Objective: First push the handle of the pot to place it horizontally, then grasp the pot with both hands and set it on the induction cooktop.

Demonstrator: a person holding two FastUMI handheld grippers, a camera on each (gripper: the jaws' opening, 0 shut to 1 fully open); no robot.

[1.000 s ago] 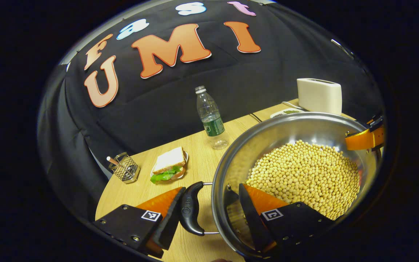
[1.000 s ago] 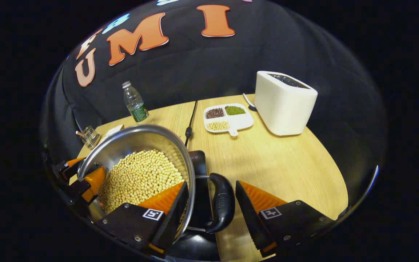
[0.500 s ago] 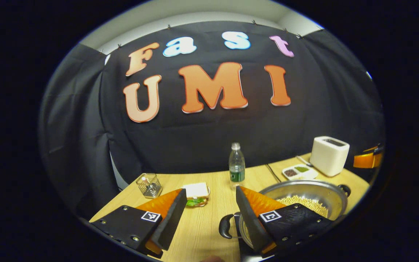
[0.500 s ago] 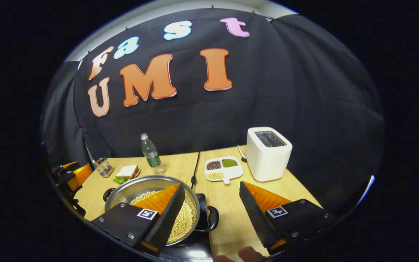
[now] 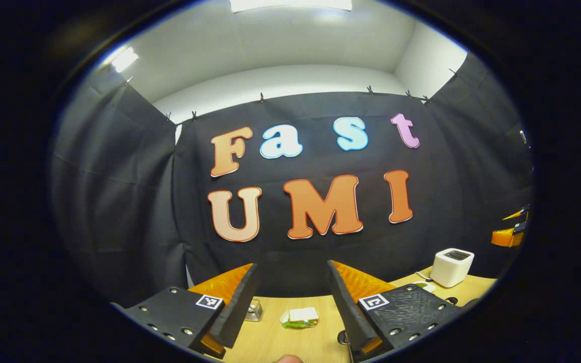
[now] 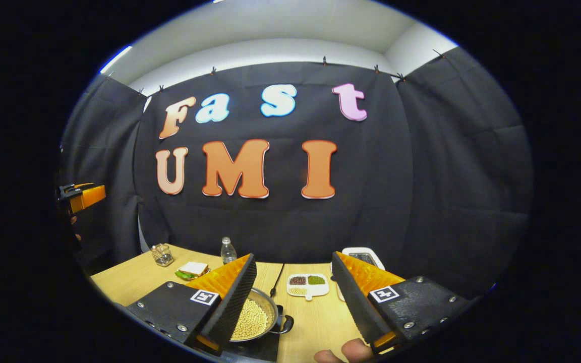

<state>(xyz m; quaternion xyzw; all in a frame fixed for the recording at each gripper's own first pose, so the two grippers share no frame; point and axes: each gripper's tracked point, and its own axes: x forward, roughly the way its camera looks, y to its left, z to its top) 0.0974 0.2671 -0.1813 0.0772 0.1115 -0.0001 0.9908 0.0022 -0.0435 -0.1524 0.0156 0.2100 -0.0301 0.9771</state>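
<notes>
The steel pot (image 6: 256,316) full of soybeans rests on the black induction cooktop (image 6: 265,349), low in the right gripper view; its dark right handle (image 6: 286,324) sticks out sideways. My right gripper (image 6: 293,257) is raised well above and behind the pot, open, with nothing between its fingers. My left gripper (image 5: 292,264) is also open and empty, high over the table. A dark bit of the pot's left handle (image 5: 341,337) peeks beside its right finger. Each gripper appears at the other view's edge: the right gripper (image 5: 510,234), the left gripper (image 6: 82,196).
On the wooden table (image 6: 129,282) are a wire basket (image 6: 161,254), a sandwich (image 6: 192,270), a water bottle (image 6: 227,250), a divided tray (image 6: 308,285) of beans, a white toaster (image 5: 452,267) and a black cable (image 6: 275,282). A fingertip (image 6: 351,348) shows at the bottom.
Both grippers have risen and drawn back from the pot's handles, staying open. The pot stays on the cooktop and now looks small and low in the views.
</notes>
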